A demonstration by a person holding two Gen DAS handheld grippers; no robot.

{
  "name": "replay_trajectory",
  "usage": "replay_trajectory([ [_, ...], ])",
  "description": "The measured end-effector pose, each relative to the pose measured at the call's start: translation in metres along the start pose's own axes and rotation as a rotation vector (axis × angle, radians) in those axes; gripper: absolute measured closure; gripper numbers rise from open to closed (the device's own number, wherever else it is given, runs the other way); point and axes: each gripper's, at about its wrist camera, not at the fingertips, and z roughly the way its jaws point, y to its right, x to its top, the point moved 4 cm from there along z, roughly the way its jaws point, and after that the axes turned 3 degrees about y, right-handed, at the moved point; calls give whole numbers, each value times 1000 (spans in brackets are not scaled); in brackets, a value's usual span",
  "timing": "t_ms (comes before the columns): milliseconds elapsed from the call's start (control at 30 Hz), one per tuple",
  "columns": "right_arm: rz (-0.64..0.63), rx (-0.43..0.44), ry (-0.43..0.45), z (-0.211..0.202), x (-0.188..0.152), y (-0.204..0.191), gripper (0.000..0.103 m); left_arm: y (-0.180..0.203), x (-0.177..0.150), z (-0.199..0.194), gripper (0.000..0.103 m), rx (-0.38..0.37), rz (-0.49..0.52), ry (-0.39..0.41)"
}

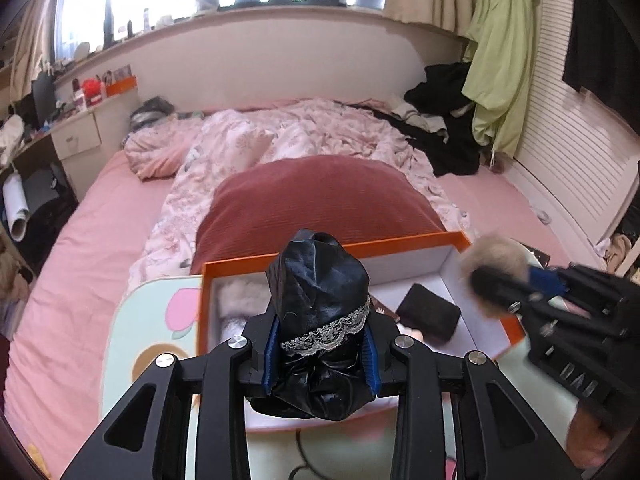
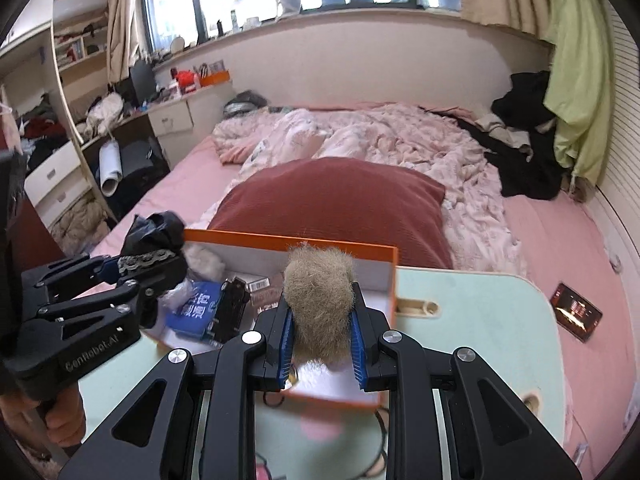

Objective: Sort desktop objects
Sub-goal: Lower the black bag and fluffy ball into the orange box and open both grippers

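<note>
My left gripper (image 1: pixel 320 344) is shut on a black satin pouch with a lace band (image 1: pixel 320 292) and holds it above the near edge of the orange box (image 1: pixel 332 250). My right gripper (image 2: pixel 322 334) is shut on a tan fur pompom (image 2: pixel 319 298) over the same orange box (image 2: pixel 288 240). In the left wrist view the right gripper (image 1: pixel 496 280) shows blurred at the box's right side with the pompom (image 1: pixel 492 258). In the right wrist view the left gripper (image 2: pixel 144 264) with the pouch (image 2: pixel 154 230) hovers at the box's left end.
The box sits on a pale green lap table (image 2: pixel 480 304) on a pink bed (image 1: pixel 80 248). Inside lie a black wallet (image 1: pixel 428 314), white fluff (image 2: pixel 206 260), a blue packet (image 2: pixel 194 310) and a black device (image 2: pixel 228 312). A red pillow (image 1: pixel 316 204) lies behind. A phone (image 2: pixel 576 316) lies to the right.
</note>
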Motion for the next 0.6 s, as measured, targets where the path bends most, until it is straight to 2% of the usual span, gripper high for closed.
replay_trajectory([
  [67, 15, 30, -35, 16, 3, 0, 72, -3, -3, 13, 56, -18, -38, -51],
  [100, 38, 43, -53, 24, 4, 2, 71, -5, -5, 16, 55, -28, -60, -62],
  [133, 65, 52, -64, 30, 5, 5, 68, -7, -7, 15, 52, -38, -78, -60],
  [200, 97, 68, -65, 34, 4, 9, 55, -10, -11, 11, 39, -41, -93, -39],
  [267, 106, 57, -36, 29, 2, 12, 44, -13, -16, 4, 31, -32, -91, -18],
  [300, 104, 49, -24, 25, -1, 13, 41, -14, -17, 1, 30, -25, -88, -8],
  [433, 103, 41, 16, 4, -9, 11, 40, -13, -24, -22, 28, -5, -60, 50],
  [600, 63, -15, 45, -24, -31, 1, 40, -4, -42, -60, 8, 4, -14, 116],
])
